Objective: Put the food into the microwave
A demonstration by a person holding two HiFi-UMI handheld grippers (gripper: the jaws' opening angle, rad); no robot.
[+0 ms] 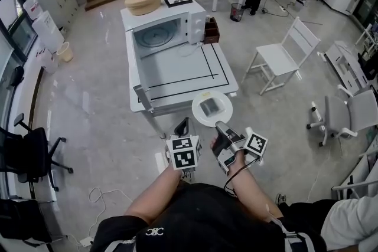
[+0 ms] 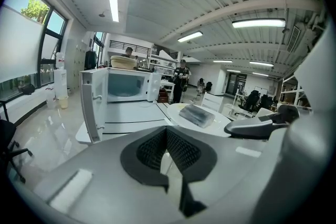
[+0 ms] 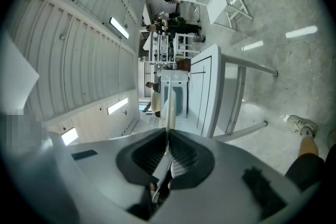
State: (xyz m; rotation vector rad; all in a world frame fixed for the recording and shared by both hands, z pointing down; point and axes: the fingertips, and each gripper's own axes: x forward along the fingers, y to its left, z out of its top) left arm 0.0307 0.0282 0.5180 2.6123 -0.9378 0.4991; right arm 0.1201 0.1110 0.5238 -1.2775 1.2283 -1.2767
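Food (image 1: 209,107) held at the table's (image 1: 177,77) near edge, microwave (image 1: 168,32) open, nothing loaded yet.
The left gripper (image 1: 183,127) is pressed together, empty. The microwave's door (image 2: 91,105) stands open and its inside looks bare, so loading is all left to do. The food lies on a plate (image 1: 198,114) pinched at the rim by the right gripper (image 1: 220,126). A brown box (image 1: 211,30) and a chair (image 1: 283,59), further right, stand off the path.

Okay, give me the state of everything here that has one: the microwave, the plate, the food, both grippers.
microwave door: swung open.
microwave: empty inside.
plate: held by its rim.
food: lying on the plate.
right gripper: shut on the plate.
left gripper: shut, holding nothing.
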